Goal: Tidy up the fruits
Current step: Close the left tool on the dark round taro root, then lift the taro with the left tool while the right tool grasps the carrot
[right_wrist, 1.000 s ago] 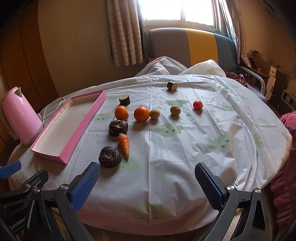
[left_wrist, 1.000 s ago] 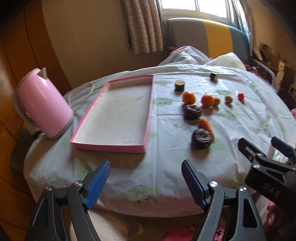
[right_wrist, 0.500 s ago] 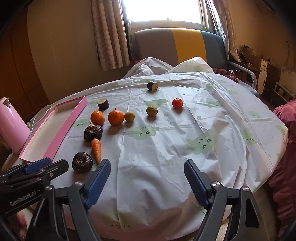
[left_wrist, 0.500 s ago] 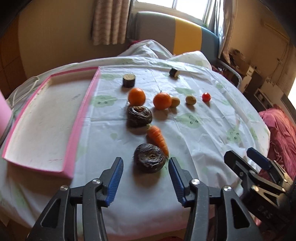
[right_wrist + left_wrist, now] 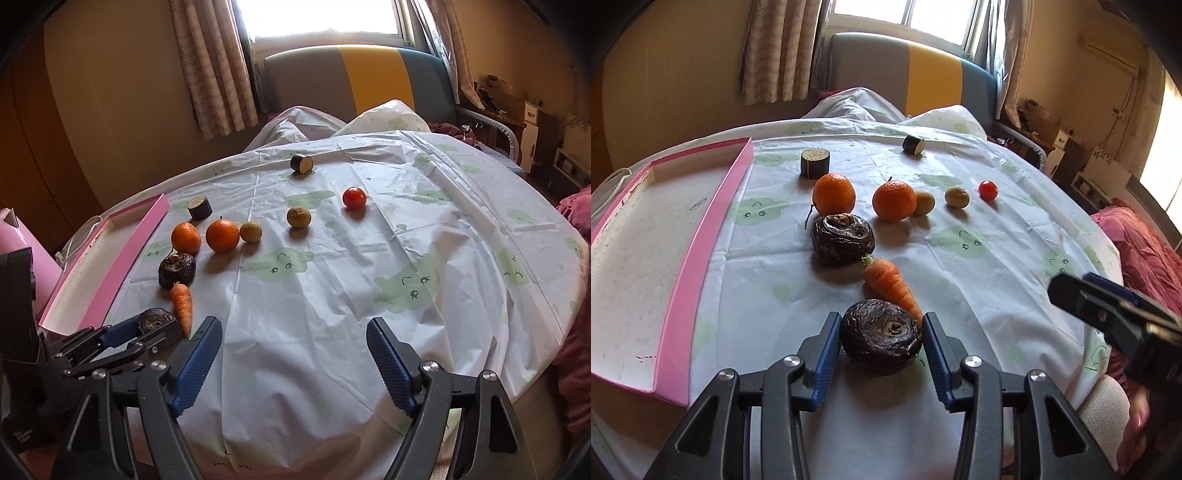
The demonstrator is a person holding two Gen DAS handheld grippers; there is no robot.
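A dark wrinkled round fruit [image 5: 881, 338] lies on the tablecloth between the blue pads of my left gripper [image 5: 881, 321], whose jaws are closing on it; the pads stand right at its sides. A carrot [image 5: 890, 284] touches its far edge. Beyond are a second dark fruit [image 5: 842, 240], two oranges [image 5: 834, 194] [image 5: 894, 201], two small brownish fruits [image 5: 924, 202] [image 5: 956, 196] and a red tomato [image 5: 988, 190]. My right gripper [image 5: 293, 326] hovers open over bare cloth, just right of the left gripper [image 5: 147, 326].
A pink-rimmed tray [image 5: 683, 277] lies at the left of the table. Two dark cut cylinders [image 5: 814, 162] [image 5: 913, 144] stand further back. A pink kettle [image 5: 40, 269] is at the far left edge. A sofa and a window are behind the table.
My left gripper swung right from the tray, dropped toward the near dark fruit and narrowed its jaws around it. The right gripper narrowed a little and shifted slightly.
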